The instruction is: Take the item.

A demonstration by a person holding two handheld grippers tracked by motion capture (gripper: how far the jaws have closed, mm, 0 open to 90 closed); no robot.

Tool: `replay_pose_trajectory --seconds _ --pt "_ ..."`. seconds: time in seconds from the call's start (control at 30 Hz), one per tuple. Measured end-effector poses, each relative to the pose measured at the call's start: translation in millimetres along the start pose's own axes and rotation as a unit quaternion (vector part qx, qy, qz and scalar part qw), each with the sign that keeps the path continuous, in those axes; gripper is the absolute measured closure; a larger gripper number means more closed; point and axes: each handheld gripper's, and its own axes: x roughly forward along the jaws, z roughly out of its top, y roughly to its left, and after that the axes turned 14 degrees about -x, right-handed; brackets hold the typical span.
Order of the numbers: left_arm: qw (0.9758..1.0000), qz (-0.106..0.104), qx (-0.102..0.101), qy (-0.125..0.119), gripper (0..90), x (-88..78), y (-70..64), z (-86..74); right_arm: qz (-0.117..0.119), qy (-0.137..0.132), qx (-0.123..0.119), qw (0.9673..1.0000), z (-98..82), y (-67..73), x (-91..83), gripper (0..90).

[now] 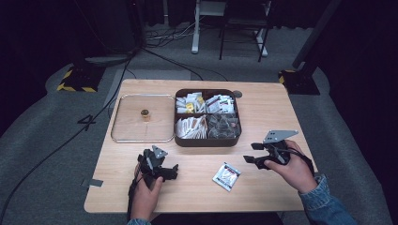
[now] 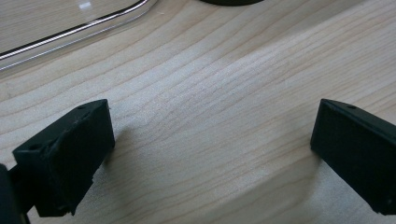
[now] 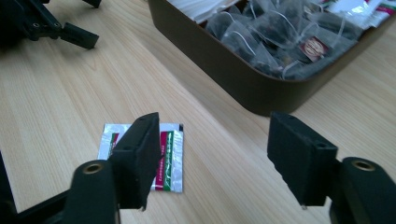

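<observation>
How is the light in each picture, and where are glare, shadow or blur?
High view: the table is evenly lit, the room around it dark. Left gripper view: sharp wood grain, soft shadows beside the jaws, a glare spot on the clear lid. Right gripper view: the sachet and box are fairly sharp; the near jaws are slightly soft.

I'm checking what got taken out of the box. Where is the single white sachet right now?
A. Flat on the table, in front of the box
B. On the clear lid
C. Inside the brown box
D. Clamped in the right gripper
A: the sachet lies flat on the bare table, near the open right gripper, outside the box.
</observation>
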Motion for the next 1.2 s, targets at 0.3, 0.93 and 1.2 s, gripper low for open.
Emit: replay_pose_trajectory --seconds 0.3,0.93,1.2 --pt "1.0 0.001 0.0 0.002 0.0 -0.1 0.1 0.3 -0.012 0.012 0.013 0.9998 -14.3 -14.0 -13.2 34.4" --pt "1.0 0.001 0.0 0.002 0.0 -0.1 0.1 0.3 -0.053 0.028 0.042 0.9973 -76.6 -52.2 11.5 31.8" --pt "1.0 0.001 0.0 0.001 0.0 -0.1 0.1 0.2 -0.043 0.03 0.025 0.9983 -85.5 -46.1 30.5 31.6"
